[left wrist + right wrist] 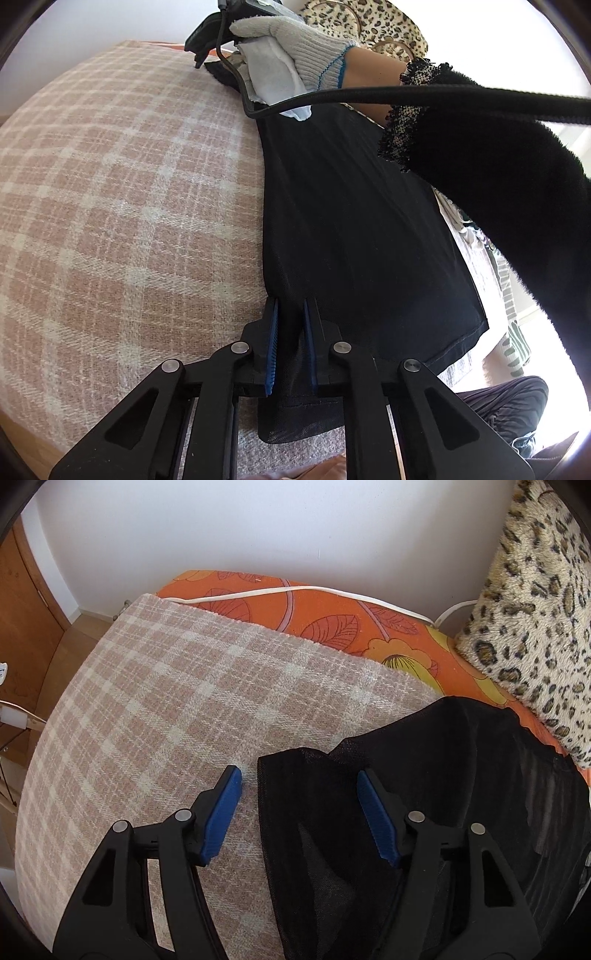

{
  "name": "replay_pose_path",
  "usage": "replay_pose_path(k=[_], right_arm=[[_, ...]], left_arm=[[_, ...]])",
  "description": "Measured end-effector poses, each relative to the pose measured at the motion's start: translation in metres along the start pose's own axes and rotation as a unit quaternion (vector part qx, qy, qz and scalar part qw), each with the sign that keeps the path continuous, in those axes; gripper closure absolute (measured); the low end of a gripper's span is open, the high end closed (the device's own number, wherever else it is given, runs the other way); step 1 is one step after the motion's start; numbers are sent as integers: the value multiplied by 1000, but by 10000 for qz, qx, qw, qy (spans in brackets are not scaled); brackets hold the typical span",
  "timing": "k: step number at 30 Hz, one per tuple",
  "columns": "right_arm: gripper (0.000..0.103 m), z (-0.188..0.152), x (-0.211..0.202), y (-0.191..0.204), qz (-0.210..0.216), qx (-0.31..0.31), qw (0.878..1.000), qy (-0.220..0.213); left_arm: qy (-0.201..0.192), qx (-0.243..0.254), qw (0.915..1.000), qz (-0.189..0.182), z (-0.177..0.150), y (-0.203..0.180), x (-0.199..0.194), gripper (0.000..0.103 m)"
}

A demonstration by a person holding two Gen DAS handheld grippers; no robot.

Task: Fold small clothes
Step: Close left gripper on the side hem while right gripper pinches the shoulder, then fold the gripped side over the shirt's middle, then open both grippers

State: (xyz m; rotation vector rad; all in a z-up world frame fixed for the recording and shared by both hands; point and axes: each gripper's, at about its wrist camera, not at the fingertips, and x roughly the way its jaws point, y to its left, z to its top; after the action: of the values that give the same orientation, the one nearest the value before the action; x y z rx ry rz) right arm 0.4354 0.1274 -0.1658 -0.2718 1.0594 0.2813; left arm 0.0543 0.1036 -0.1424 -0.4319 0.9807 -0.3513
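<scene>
We see the left gripper (pixel 291 306) with its blue pads (pixel 272 347) drawn close together on the near edge of a black garment (pixel 354 229) — the thin mesh cloth runs between the two pads and bunches into small pleats just ahead of them, so the grip is a pinch on the fabric. A flap of the same cloth hangs below the jaws toward the camera. From that pinch the garment stretches away across a pink-and-cream plaid blanket (pixel 122 206) toward the far end, where a hand in a white knit glove (pixel 295 40) holds the other tool, with a black cable (pixel 424 92) trailing past a fuzzy black sleeve (pixel 498 177).

In the right wrist view, the right gripper (pixel 299 775) stands spread wide, its jaws well apart. The left blue pad (pixel 221 819) sits over bare plaid blanket (pixel 147 709), just beside the garment's edge; the right blue pad (pixel 376 819) sits over the black garment (pixel 461 768). The crumpled far corner of the cloth lies between the two pads, yet neither pad presses on it — whether the fingertips touch the blanket we cannot tell.

Beyond the blanket lies an orange floral sheet (pixel 332 609) with a white cord (pixel 295 589) across it, and a leopard-print pillow (pixel 535 609) leans at the right, near the garment's far side.
</scene>
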Motion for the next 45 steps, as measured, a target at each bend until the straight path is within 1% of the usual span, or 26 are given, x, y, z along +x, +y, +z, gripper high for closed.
replay_pose_path(k=[1,2,4,5,6,7,9,15,21,25,29,31,36,39,45], right_arm=[[41,0,-1,-1,-12,5,10000,-29],[49,-1,-2,-1,-21,-10,10000,-54],[74,0,-5,-3,-38,-47,10000,-77],[82,0,-6,-4,-85,-45,9999,-69],[95,0,-7,-7,-161,-38,9998,-53],[97,1,-7,-11,-179,-3,9998,-30],[99,4,-12,-22,-132,156,9998,-59],[99,11,-48,-52,-29,400,9980,-481],[100,8,-76,-81,-137,485,9963,-689],[100,2,-86,-95,-199,557,9951,-786],[100,-6,-97,-114,-340,561,9940,-875],[100,-8,-102,-127,-389,622,9933,-896],[100,-16,-108,-166,-500,874,9908,-901],[100,-25,-104,-183,-629,967,9896,-861],[100,-37,-94,-216,-740,1192,9873,-741]], left_arm=[[15,-26,10000,-23,0,0,1,95],[51,-52,10000,-54,0,0,2,97],[45,-15,10000,-39,0,-2,3,97],[52,30,10000,-30,0,-4,3,98],[75,69,9999,-31,-1,-6,4,98],[78,99,9999,-33,-1,-8,4,98],[82,113,9999,-51,-2,-9,4,99],[44,39,9999,-137,-2,-12,2,101],[-27,353,9990,-264,1,-36,3,101],[93,381,9980,-497,4,-48,9,101],[82,712,9958,-570,7,-70,14,101],[96,883,9944,-572,8,-78,17,101],[276,970,9930,-613,5,-91,33,101],[405,1050,9915,-652,3,-97,41,101],[609,1138,9890,-723,-2,-110,54,101]])
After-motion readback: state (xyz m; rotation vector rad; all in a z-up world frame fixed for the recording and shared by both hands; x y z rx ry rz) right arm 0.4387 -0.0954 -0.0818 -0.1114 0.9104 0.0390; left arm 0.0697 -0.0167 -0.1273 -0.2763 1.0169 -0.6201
